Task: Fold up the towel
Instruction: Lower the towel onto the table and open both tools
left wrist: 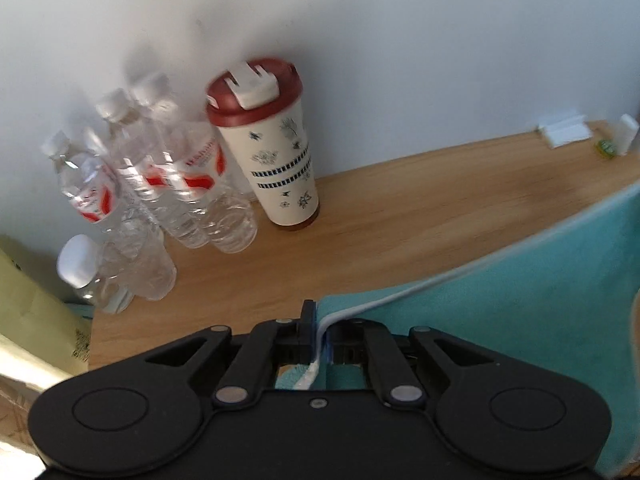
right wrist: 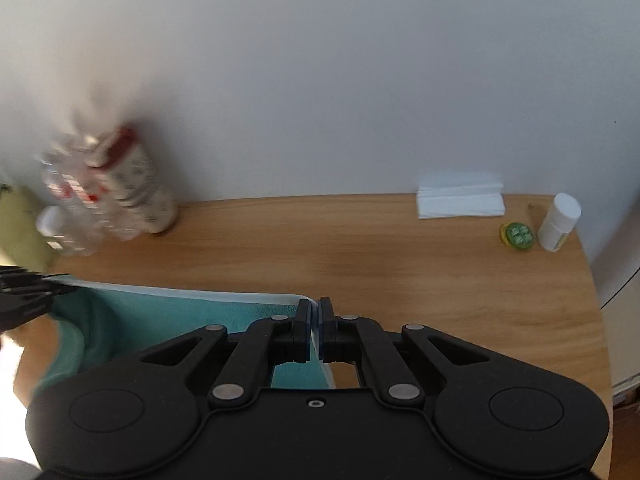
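A teal towel with a white hem is lifted off the wooden table. My left gripper is shut on one corner of it, the white hem running between the black fingers. In the right wrist view the towel stretches to the left, its top edge taut. My right gripper is shut on its other corner. The left gripper shows at the far left of that view, holding the same edge.
Several clear water bottles and a cream tumbler with a red lid stand at the table's back left by the wall. Folded white tissue, a small green tin and a white bottle sit at the back right.
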Tool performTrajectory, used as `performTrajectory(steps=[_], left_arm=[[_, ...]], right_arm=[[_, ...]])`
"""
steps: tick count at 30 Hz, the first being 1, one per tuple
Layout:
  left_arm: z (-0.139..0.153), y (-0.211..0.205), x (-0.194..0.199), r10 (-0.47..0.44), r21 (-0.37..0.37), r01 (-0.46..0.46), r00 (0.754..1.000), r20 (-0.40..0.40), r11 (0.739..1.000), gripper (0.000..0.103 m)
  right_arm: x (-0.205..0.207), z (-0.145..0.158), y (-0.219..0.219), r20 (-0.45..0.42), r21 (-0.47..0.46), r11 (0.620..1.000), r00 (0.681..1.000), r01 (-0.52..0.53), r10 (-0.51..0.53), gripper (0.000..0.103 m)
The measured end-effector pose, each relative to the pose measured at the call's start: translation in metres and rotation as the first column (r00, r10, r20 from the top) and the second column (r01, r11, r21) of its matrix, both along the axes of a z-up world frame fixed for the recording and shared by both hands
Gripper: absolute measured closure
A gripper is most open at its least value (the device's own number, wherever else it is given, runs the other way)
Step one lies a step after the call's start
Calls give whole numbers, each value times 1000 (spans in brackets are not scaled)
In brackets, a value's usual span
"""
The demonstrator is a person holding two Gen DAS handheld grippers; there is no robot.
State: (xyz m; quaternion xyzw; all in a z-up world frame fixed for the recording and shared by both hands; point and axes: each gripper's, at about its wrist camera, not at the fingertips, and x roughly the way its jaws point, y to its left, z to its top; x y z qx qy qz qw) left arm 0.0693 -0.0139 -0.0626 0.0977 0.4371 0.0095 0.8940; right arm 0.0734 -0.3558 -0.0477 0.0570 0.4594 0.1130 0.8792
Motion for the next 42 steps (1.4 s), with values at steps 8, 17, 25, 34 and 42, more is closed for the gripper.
performTrajectory(steps=[8, 17, 25, 34, 42], left_arm=[[-40, 10, 27, 36, 11, -36, 996, -78, 999, 95], [-44, 20, 34, 87, 30, -85, 994, -65, 996, 48], [-30, 32, 13, 88, 30, -87, 996, -30, 996, 12], [-17, 58, -28, 100, 24, -99, 994, -41, 995, 1], [-18, 77, -73, 143, 31, -140, 985, -97, 990, 1]], right_arm=[[41, -41, 19, -14, -30, 999, 1000, 22, -23, 100], [71, -69, 28, -25, -101, 995, 999, 18, -21, 100], [73, -78, 32, -23, -183, 983, 999, 28, -33, 93], [39, -56, 31, -62, -96, 995, 998, 11, -17, 90], [-48, -67, 42, -182, -21, 994, 978, -104, 98, 78]])
